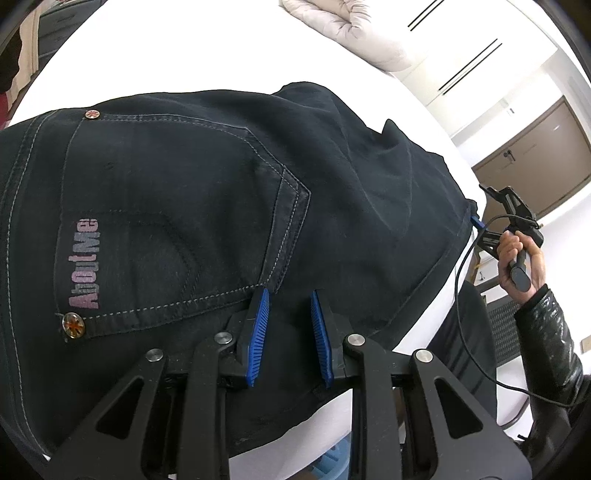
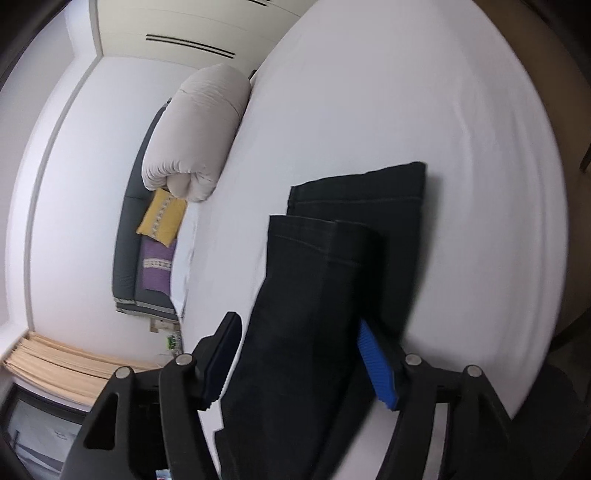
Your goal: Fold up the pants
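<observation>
Dark navy jeans [image 1: 207, 192] lie on a white bed [image 1: 177, 55], back pocket with "AboutMe" print and rivets facing up. My left gripper [image 1: 288, 299] hovers open just over the seat of the jeans, near the pocket's corner, holding nothing. In the right wrist view the pant legs [image 2: 325, 280] stretch away over the bed [image 2: 461, 184], hems at the far end. My right gripper [image 2: 299, 325] stands open with the leg fabric lying between its fingers [image 2: 376, 362]. The right gripper also shows in the left wrist view [image 1: 476, 221] at the jeans' far edge.
A rolled beige duvet [image 2: 199, 133] lies at the bed's edge, also in the left wrist view [image 1: 347, 26]. A grey sofa with yellow [image 2: 162, 216] and purple cushions stands beside the bed. Brown doors [image 1: 535, 155] are beyond the bed.
</observation>
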A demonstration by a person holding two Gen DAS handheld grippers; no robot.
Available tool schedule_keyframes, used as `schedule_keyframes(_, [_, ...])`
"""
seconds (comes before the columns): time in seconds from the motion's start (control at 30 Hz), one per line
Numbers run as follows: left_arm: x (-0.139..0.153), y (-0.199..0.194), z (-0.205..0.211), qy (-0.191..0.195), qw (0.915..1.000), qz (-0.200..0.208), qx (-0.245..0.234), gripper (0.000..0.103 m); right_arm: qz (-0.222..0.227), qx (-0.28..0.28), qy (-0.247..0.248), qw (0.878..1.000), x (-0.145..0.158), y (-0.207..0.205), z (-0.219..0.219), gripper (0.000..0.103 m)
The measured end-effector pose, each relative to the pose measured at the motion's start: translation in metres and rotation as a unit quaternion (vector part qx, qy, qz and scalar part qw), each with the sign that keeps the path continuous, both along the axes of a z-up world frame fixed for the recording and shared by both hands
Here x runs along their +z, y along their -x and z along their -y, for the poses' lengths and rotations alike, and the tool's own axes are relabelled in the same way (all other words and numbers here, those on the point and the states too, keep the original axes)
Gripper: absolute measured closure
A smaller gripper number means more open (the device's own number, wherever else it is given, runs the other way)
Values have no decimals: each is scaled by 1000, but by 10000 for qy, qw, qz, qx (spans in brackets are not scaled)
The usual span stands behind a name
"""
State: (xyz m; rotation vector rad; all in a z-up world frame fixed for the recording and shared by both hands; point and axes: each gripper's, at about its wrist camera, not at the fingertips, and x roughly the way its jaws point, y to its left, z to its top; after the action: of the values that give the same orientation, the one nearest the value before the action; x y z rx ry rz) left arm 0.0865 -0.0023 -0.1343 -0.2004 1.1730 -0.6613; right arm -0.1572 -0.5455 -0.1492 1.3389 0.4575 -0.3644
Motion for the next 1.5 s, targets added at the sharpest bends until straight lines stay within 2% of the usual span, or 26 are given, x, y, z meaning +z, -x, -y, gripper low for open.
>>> schedule_keyframes(0.1, [0, -1, -1, 13, 10000, -29, 20, 80, -57, -14, 88, 9999, 0, -2, 9, 37])
schedule_keyframes(0.17, [1, -1, -1, 2, 10000, -41, 31, 80, -163, -7, 125, 9998, -2, -9, 16, 45])
schedule_keyframes(0.27, [1, -1, -2, -15, 10000, -35, 40, 80, -226, -55, 116, 9997, -6, -6, 24, 59])
schedule_keyframes(0.33, [2, -1, -3, -3, 10000, -44, 56, 80, -336, -49, 176, 9993, -9, -3, 28, 76])
schedule_keyframes(0.43, [2, -1, -4, 3, 10000, -64, 72, 80, -412, -164, 129, 9989, -13, 12, 31, 94])
schedule_keyframes(0.53, [3, -2, -6, -7, 9999, -86, 90, 80, -499, -95, 262, 9984, -12, 12, 33, 97])
schedule_keyframes(0.9, [10, -2, -8, -56, 9996, -138, 240, 79, -720, -167, 621, 9953, -8, 15, 42, 99])
schedule_keyframes(1.17, [14, -4, -2, -23, 9999, -108, 90, 79, -722, -376, 626, 9947, -7, 24, 57, 100])
schedule_keyframes(1.5, [11, -4, -20, 87, 9998, -129, 122, 79, -757, -448, 637, 9941, -9, 29, 65, 100])
